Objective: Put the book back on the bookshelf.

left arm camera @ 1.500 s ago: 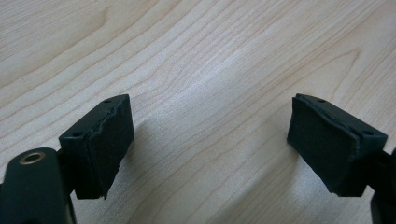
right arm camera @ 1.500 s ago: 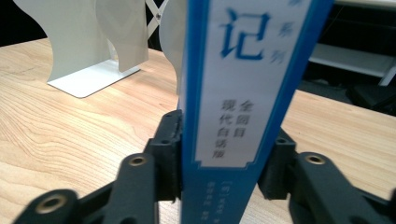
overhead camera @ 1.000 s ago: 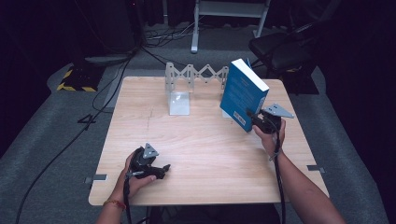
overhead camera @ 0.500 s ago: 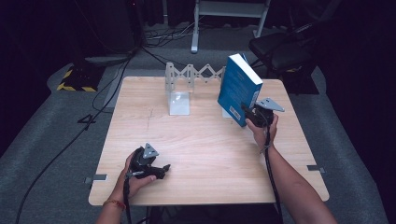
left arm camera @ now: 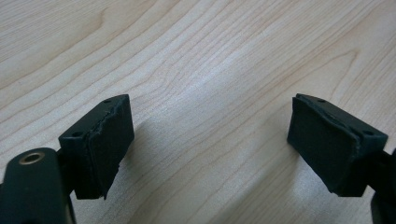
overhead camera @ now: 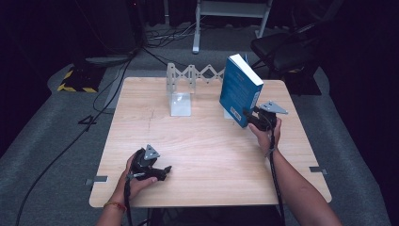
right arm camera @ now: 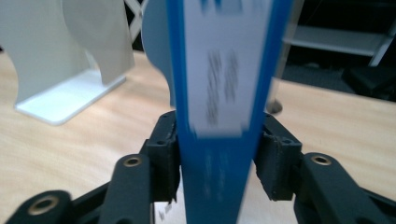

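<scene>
A blue book (overhead camera: 240,90) stands tilted over the table's right half, its lower corner between the jaws of my right gripper (overhead camera: 249,116). In the right gripper view the book's blue and white spine (right arm camera: 219,116) runs up between the two pads (right arm camera: 164,154), which lie against its sides; the jaws have just been opening. My left gripper (overhead camera: 162,172) rests near the table's front left with a hand around it. Its two pads (left arm camera: 105,140) stand wide apart over bare wood (left arm camera: 205,93), open with nothing between them.
A white bookend (overhead camera: 180,104) stands at the table's middle back, also seen in the right gripper view (right arm camera: 60,65). Behind it a white zigzag rack (overhead camera: 193,73) lines the far edge. A dark chair (overhead camera: 282,47) and cables lie on the floor beyond.
My right hand has shifted the book a little to the left and stood it more upright. The left gripper has not moved.
</scene>
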The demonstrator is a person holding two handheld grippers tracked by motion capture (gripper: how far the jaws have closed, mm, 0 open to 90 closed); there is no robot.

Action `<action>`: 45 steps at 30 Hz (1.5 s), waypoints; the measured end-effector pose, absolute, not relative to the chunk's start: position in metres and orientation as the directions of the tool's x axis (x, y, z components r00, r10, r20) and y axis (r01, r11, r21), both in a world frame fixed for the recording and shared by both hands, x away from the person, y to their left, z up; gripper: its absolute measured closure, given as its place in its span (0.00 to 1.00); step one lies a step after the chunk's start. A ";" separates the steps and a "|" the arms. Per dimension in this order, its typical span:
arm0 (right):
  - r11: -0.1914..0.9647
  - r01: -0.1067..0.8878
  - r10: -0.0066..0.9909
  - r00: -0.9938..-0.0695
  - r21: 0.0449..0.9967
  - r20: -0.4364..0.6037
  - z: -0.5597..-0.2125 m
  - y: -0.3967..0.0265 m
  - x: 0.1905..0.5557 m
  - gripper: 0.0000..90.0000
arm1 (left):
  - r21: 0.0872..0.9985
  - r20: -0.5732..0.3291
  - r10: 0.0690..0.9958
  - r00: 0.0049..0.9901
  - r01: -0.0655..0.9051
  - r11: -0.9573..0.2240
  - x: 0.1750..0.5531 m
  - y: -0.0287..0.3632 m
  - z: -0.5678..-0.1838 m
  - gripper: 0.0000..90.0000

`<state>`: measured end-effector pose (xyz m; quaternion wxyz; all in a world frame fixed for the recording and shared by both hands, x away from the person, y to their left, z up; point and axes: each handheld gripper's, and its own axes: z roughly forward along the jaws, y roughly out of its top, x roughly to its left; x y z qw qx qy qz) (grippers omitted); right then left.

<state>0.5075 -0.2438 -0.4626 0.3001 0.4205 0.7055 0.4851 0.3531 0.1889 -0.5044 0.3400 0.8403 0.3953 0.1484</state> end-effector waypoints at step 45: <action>0.351 0.350 0.801 -0.592 0.868 -0.085 -0.442 -0.266 0.501 0.53 | 0.691 -0.015 0.764 0.645 0.559 -0.458 0.353 0.188 -0.505 0.16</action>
